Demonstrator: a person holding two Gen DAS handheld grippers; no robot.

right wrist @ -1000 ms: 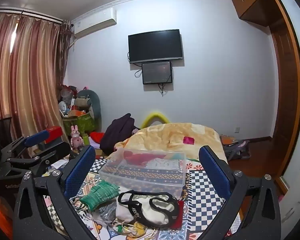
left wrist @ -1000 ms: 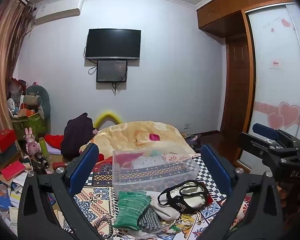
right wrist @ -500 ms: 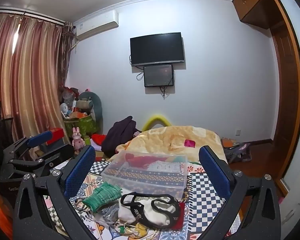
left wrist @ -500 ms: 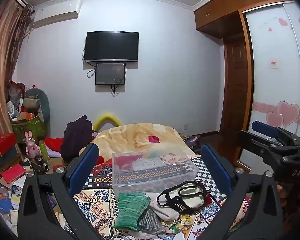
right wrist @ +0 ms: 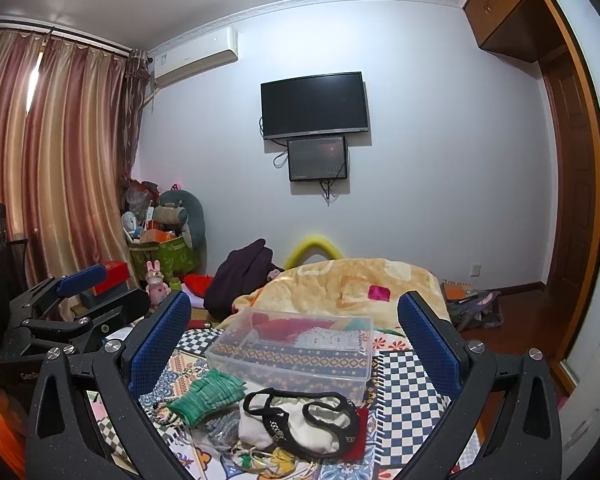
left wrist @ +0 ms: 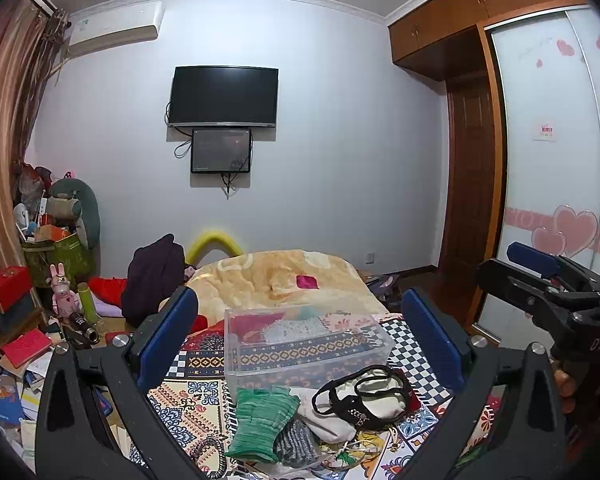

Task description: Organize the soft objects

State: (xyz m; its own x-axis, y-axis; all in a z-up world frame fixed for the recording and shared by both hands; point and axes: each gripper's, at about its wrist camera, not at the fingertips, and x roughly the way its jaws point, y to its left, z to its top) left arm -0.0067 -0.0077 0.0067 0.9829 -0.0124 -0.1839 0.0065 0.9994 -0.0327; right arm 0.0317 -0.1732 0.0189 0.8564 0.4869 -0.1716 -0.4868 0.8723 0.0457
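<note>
A pile of soft things lies on the patterned bed cover: a green knit glove (left wrist: 262,420) (right wrist: 206,398), a grey knit piece (left wrist: 294,446), and a white cloth with black straps (left wrist: 364,396) (right wrist: 300,420). Behind the pile stands a clear plastic box (left wrist: 304,344) (right wrist: 292,348) with no lid. My left gripper (left wrist: 300,344) is open and empty, above and before the pile. My right gripper (right wrist: 294,340) is open and empty too. Each gripper shows at the edge of the other's view: the right one (left wrist: 540,292) and the left one (right wrist: 72,308).
A yellow blanket (left wrist: 284,276) covers the far bed, with a dark bag (left wrist: 152,276) beside it. Clutter, boxes and a pink rabbit toy (left wrist: 62,292) fill the left floor. A wardrobe (left wrist: 548,160) and door stand right. A TV (left wrist: 224,96) hangs on the wall.
Both views have tilted down a little, so the room sits higher in frame's lower part and the pile shows slightly more. Both grippers stay open and empty.
</note>
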